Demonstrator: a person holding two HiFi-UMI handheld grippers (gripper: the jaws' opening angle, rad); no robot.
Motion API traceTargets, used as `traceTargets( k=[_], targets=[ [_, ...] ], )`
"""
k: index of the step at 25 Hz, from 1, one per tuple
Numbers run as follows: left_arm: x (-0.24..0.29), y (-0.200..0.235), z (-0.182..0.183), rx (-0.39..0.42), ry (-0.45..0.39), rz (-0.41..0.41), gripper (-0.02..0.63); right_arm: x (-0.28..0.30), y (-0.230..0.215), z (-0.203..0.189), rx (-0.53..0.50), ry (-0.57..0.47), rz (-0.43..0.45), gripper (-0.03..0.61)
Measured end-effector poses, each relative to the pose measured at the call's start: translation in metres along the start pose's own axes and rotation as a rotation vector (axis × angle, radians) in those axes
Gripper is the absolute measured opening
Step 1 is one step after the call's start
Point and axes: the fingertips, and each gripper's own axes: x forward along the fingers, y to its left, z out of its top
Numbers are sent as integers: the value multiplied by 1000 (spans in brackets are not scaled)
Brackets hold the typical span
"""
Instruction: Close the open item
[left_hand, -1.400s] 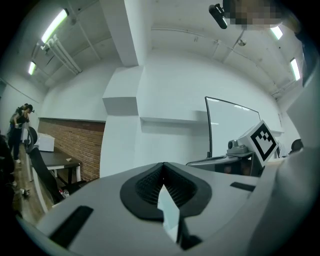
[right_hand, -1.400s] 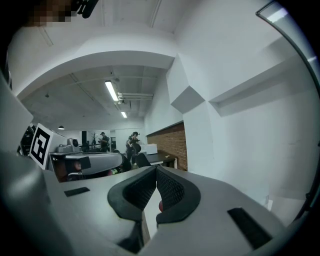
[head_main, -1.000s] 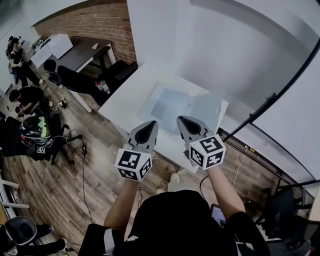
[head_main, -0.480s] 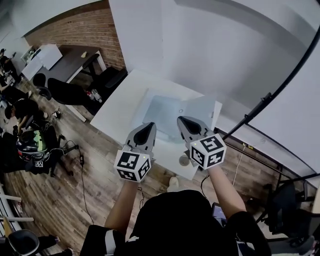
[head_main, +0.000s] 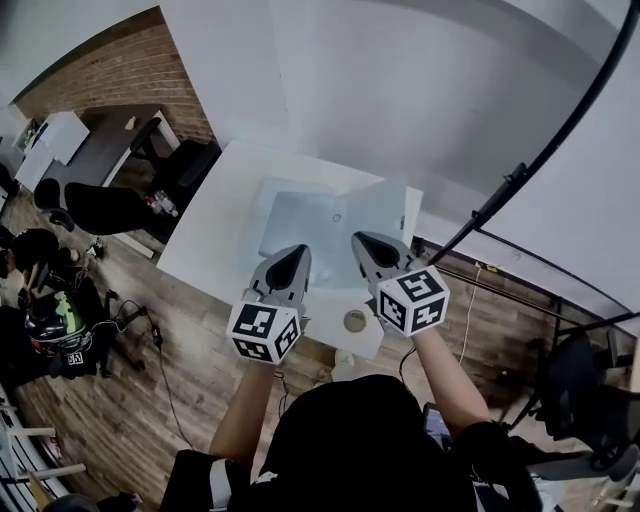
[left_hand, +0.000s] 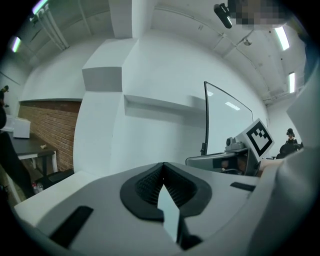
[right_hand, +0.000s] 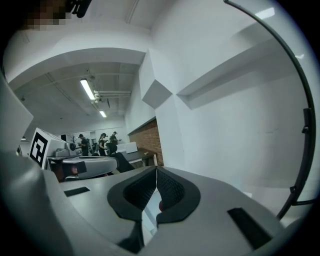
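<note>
On the white table (head_main: 215, 240) lies the open item (head_main: 310, 222), a flat pale blue-grey thing, with a second panel (head_main: 385, 208) spread out to its right. I cannot tell what kind of item it is. My left gripper (head_main: 296, 252) and right gripper (head_main: 361, 240) hover side by side over the table's near edge, short of the item and apart from it. Both are shut with nothing between the jaws. In the left gripper view the left gripper (left_hand: 162, 165) points at the white wall, and the right gripper (right_hand: 156, 170) does the same in its view.
A small round object (head_main: 354, 321) sits on the table near its front edge. A white wall stands behind the table. A black curved pole (head_main: 520, 170) runs at the right. At the far left, on the wooden floor (head_main: 130, 400), stand a dark desk (head_main: 110, 145) and chairs.
The table and open item have shifted toward the middle of the head view and look nearer. Both grippers keep the same pose, still shut.
</note>
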Motion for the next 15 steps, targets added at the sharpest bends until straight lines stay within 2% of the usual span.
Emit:
traceTargets(
  k=[15],
  targets=[
    [74, -31, -33, -30, 98, -139, 14, -18, -83, -31, 83, 50, -146, 38]
  ],
)
